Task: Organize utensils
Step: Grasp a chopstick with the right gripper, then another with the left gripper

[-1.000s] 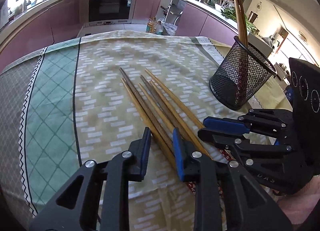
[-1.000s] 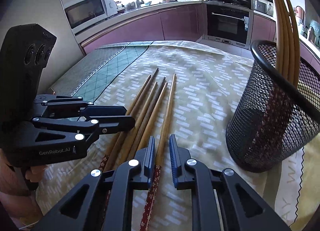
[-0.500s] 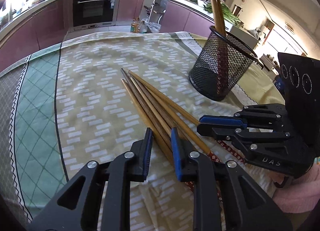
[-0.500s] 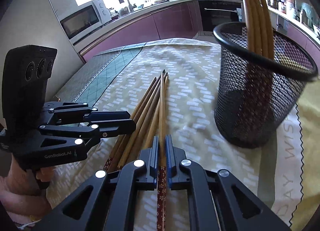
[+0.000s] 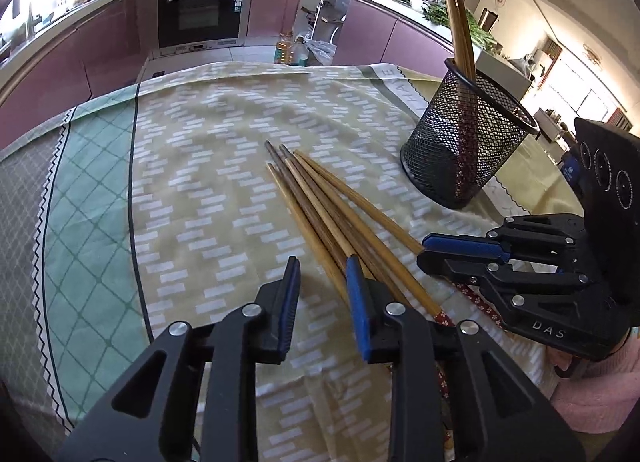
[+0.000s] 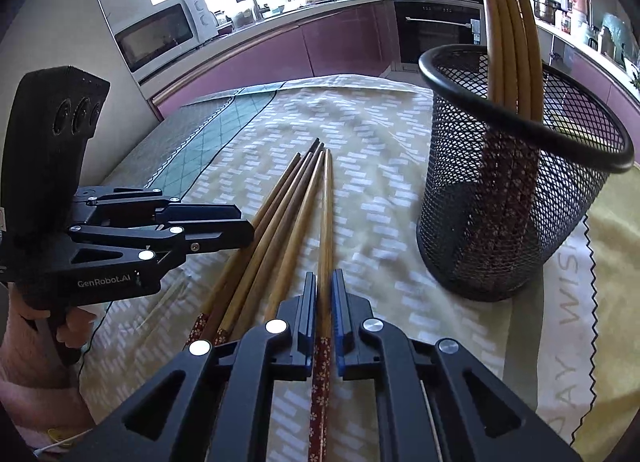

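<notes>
Several wooden chopsticks point(image 5: 320, 202) lie side by side on the patterned tablecloth point(image 5: 200, 166); they also show in the right wrist view point(image 6: 276, 214). My right gripper point(image 6: 323, 294) is shut on the rightmost chopstick point(image 6: 327, 206), near its red flowered end, low over the cloth. My left gripper point(image 5: 322, 274) is open and empty, its jaws just left of the bundle's near ends. A black mesh cup point(image 6: 516, 182) stands to the right with several chopsticks upright in it; it also shows in the left wrist view point(image 5: 464, 142).
The table sits in a kitchen with purple cabinets, an oven point(image 5: 200, 10) and a microwave point(image 6: 160, 34) behind. The cloth's zigzag edge point(image 6: 592, 302) runs on the right near the cup.
My right gripper has closed on the rightmost chopstick, which now lies straight between its jaws. My left gripper stayed open and shifted slightly beside the bundle.
</notes>
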The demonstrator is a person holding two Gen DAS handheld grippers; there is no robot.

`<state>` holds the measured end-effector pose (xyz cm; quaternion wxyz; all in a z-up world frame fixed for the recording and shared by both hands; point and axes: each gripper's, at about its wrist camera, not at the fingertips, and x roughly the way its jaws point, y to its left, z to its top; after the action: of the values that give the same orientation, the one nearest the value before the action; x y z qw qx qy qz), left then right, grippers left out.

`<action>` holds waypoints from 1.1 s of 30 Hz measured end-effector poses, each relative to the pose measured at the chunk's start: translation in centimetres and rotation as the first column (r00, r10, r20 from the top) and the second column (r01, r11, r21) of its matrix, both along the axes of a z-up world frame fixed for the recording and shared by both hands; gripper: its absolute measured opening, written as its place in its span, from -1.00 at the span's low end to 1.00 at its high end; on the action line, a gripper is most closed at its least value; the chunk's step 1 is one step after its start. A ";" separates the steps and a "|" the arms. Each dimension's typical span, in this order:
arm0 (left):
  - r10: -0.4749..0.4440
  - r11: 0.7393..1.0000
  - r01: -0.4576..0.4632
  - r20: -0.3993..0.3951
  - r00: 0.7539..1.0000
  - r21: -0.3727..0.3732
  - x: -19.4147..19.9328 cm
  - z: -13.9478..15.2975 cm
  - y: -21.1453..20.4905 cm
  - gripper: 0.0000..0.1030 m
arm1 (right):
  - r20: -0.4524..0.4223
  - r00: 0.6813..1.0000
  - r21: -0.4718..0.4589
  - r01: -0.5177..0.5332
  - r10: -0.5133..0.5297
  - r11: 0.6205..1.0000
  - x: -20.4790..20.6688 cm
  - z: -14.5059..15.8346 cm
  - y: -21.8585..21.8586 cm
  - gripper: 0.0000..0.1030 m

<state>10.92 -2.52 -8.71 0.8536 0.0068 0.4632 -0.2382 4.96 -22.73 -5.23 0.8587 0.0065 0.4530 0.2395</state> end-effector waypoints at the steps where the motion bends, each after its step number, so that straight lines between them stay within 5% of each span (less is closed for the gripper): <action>1: 0.002 1.000 -0.002 0.000 1.000 0.008 0.0 0.0 0.0 -0.63 | 0.000 1.000 0.000 0.000 0.000 1.000 0.1 0.0 0.2 -0.86; 16: 0.033 0.996 -0.034 0.017 0.999 0.086 0.5 -0.1 -0.6 -0.75 | 0.039 0.999 -0.053 -0.021 0.023 0.998 1.3 0.0 1.7 -0.71; 18: 0.049 0.996 -0.050 0.022 0.999 0.071 0.3 0.0 -0.5 -0.78 | 0.029 0.999 -0.027 -0.015 0.015 1.000 1.5 -0.1 1.3 -0.87; 33: 0.076 0.995 -0.074 0.031 0.997 -0.063 -2.4 2.0 1.4 -0.86 | 0.051 0.998 0.120 -0.048 0.042 0.992 -0.4 2.1 -0.8 -0.89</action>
<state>8.53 -1.14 -6.68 0.8693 -0.0332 0.4414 -0.2202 4.55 -23.54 -3.17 0.8619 0.0427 0.4166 0.2858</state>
